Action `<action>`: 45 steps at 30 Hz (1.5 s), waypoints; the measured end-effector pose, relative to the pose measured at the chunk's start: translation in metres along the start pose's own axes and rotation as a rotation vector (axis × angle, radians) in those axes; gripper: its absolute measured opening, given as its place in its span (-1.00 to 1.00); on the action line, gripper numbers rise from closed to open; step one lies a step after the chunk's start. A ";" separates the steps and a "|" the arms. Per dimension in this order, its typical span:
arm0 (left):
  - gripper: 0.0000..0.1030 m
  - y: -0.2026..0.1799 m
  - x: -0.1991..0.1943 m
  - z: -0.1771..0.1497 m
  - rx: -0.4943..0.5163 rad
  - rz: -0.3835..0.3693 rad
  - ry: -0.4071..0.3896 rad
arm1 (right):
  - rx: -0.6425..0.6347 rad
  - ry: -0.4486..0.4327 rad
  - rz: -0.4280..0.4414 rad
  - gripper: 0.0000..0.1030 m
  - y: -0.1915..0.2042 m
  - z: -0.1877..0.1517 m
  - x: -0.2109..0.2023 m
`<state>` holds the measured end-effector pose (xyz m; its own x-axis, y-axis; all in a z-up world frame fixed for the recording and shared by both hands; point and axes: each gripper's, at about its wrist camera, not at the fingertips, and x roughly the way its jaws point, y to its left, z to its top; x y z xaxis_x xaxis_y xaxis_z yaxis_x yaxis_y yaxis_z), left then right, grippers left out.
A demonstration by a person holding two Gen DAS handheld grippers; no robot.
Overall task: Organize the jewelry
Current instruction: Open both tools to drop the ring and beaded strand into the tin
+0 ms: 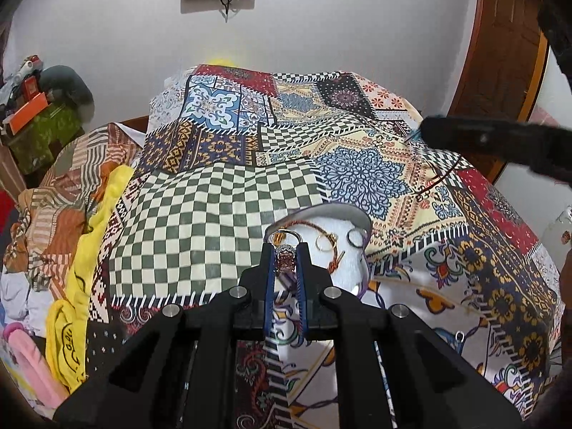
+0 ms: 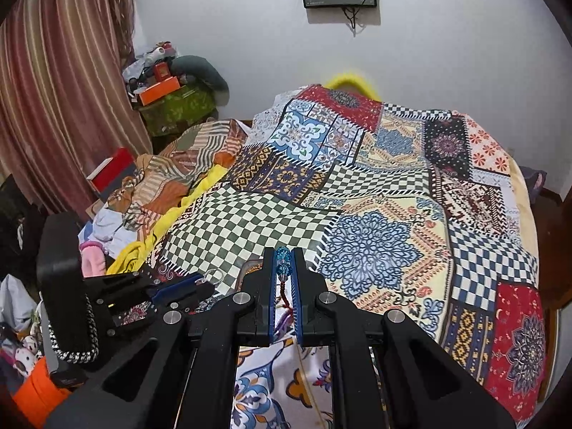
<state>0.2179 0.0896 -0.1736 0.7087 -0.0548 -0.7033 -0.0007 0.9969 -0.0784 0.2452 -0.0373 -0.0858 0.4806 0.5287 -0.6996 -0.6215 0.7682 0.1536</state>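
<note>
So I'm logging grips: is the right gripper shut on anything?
Shut: the right gripper pinches blue beads between its pads, a red cord hanging below.

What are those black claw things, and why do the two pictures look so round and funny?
They are two hand-held grippers, pinching tools a person holds, one in each hand. A little round-lens camera sits on each, so each picture looks along one tool's fingers. The left hand-held gripper pinches a ring with a sparkly stone over a white tray holding gold rings and a red cord bracelet. The right hand-held gripper pinches blue beads on a red string. Everything sits on a patchwork bedspread.
</note>
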 end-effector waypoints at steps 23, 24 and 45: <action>-0.81 -0.009 0.053 0.004 -0.016 -0.095 0.115 | -0.030 0.221 0.018 -0.87 0.000 -0.006 0.070; -0.81 -0.010 0.052 0.004 -0.011 -0.093 0.115 | -0.030 0.227 0.019 -0.87 0.001 -0.006 0.072; -0.56 -0.006 0.006 0.003 -0.010 -0.046 0.054 | -0.020 0.223 0.002 -0.67 0.003 -0.007 0.048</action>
<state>0.2242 0.0839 -0.1746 0.6693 -0.1041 -0.7357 0.0239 0.9926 -0.1188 0.2619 -0.0118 -0.1238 0.3315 0.4355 -0.8369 -0.6353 0.7589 0.1432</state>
